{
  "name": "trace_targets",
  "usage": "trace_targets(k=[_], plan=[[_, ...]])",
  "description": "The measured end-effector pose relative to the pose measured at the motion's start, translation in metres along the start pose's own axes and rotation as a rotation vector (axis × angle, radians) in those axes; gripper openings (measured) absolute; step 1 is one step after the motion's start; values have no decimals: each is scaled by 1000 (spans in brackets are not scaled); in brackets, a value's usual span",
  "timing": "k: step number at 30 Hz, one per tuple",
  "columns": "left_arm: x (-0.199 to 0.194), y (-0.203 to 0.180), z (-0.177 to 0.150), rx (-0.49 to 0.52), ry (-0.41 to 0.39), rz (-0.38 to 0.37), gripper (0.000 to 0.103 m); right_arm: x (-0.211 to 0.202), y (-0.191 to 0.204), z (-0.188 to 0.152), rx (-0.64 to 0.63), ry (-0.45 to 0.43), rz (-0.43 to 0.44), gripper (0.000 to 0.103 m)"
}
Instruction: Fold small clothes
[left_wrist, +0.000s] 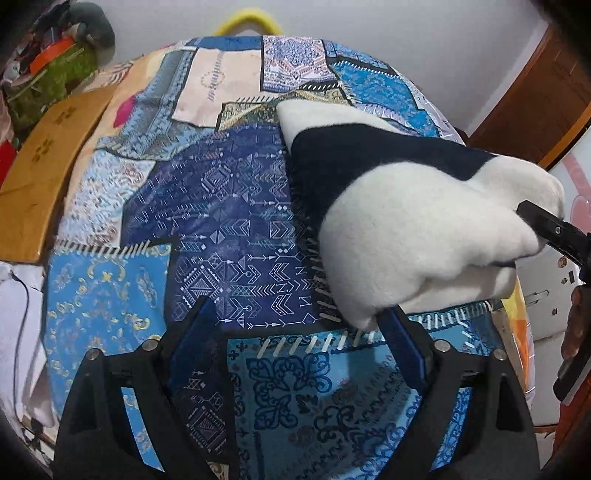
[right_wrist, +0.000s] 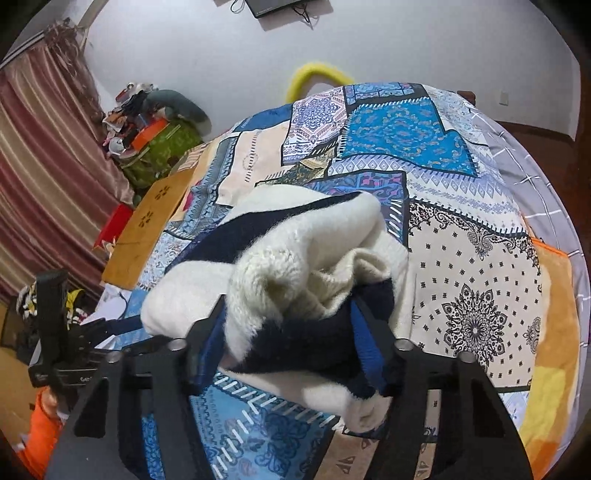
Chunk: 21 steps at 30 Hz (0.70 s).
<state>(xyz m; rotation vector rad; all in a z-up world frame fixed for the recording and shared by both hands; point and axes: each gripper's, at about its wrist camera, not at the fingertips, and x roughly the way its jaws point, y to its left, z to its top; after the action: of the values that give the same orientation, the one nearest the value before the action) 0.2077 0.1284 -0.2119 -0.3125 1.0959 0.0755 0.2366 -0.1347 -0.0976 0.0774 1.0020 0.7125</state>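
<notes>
Lying along the left edge of the bed: a tan wooden board (left_wrist: 44, 177), flat beside the patchwork bedspread (left_wrist: 221, 221). Nearer the middle, left gripper (left_wrist: 295, 321) spread wide and holding nothing, its right fingertip just touching the lower corner of the cream and navy sweater (left_wrist: 406, 229). Further right, sweater bunched and lifted off the bedspread, pinched at its end between the blue pads of the right gripper (right_wrist: 288, 314), folds bulging forward past the fingers.

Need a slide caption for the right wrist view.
Right gripper shut on a bunched white-and-navy sweater over the patchwork bedspread.
</notes>
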Motion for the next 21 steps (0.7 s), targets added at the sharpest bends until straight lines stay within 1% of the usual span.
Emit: trace_targets(k=[1,2,3,6,9,13,17,21], plan=[[1,2,-1,-2,-3,3,97,-1,0,-1,-8,-7,-3,48],[2,4,-1,0,-8,5,99,-1,0,-2,-13,-13,-5,45],[3,6,0,5,-11,6,100,-3,1,-2,-24,-19,-9,41],[6,11,-2,7,-7,4,101,-11,4,0,-54,-47,-13,33],[7,9,-3,20,-6,21,101,-22,16,3,-110,-87,-25,29],[7,7,-3,37,-9,45,101,-35,30,2,-173,-130,-37,28],[8,8,-5,39,-4,48,101,-36,24,-10,-172,-122,-48,27],[9,10,-6,35,0,42,101,-28,-1,-25,-98,-71,-47,23]])
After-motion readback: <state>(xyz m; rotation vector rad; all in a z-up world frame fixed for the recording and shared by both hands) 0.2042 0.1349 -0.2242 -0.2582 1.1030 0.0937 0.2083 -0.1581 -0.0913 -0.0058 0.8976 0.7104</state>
